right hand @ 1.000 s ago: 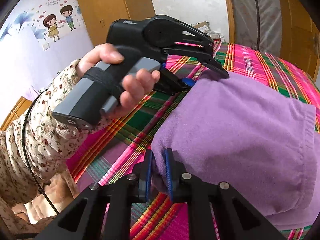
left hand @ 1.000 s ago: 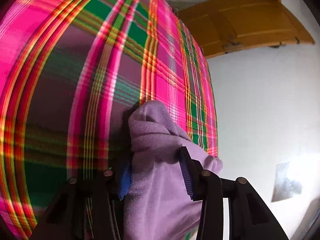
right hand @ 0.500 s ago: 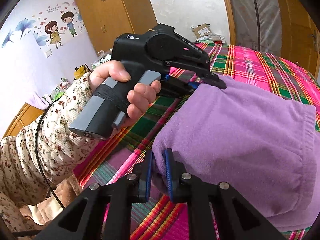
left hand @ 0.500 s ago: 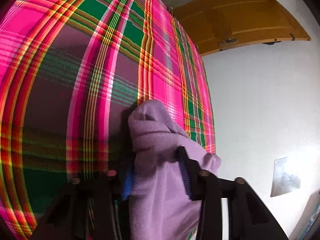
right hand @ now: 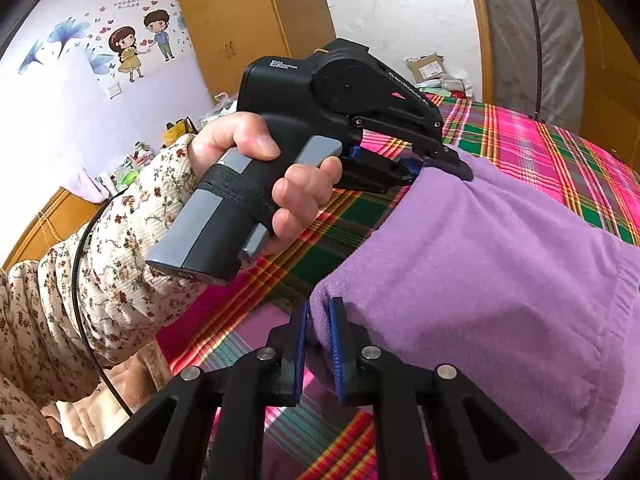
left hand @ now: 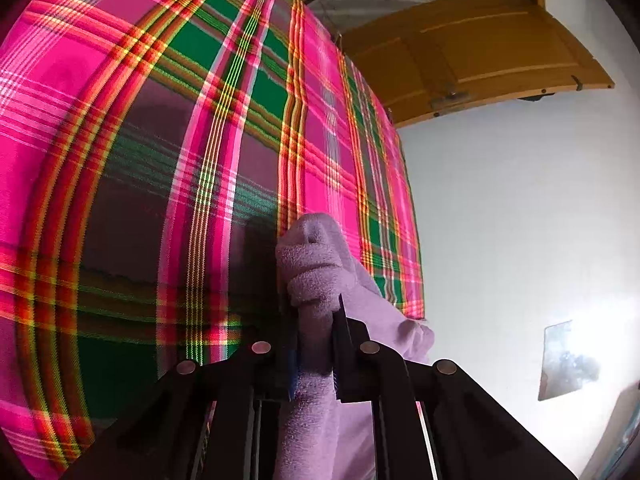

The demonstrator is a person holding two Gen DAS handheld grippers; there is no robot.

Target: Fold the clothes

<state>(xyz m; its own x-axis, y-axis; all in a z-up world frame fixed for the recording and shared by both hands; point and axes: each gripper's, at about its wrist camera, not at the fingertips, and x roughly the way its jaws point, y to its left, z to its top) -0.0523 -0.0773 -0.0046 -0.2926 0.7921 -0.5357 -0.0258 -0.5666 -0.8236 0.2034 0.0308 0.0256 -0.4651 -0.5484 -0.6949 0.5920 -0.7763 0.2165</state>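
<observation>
Currently both grippers are pinching the garment (right hand: 492,288), a purple fleece piece lying on the bed (right hand: 560,148) with its plaid cover.

Right gripper (right hand: 318,344): jaws nearly closed, a thin fold of fleece at the near corner clamped between the blue pads. Left gripper (left hand: 314,340): jaws closed on a thicker bunch of the same fleece; the right view shows it holding the far corner of the same edge, the person's hand (right hand: 280,184) on the grip.

Garment state: the held edge is lifted off the cover, the rest drapes down and spreads toward the right side of the bed. A hem line runs along its right edge. Can't tell how many layers it already has.

Step, my read: mid-fold, edge held at two corners, ready to be carried across. Fits either a first halving or a later one, the pictures don't settle which.

Next move needs:
- both corners travelling together and level, so the edge stays straight
- mild tension between grippers, no sag
- lay down before release, edges aligned

Risk: the left bunch is thick and may drop unevenly.
</observation>
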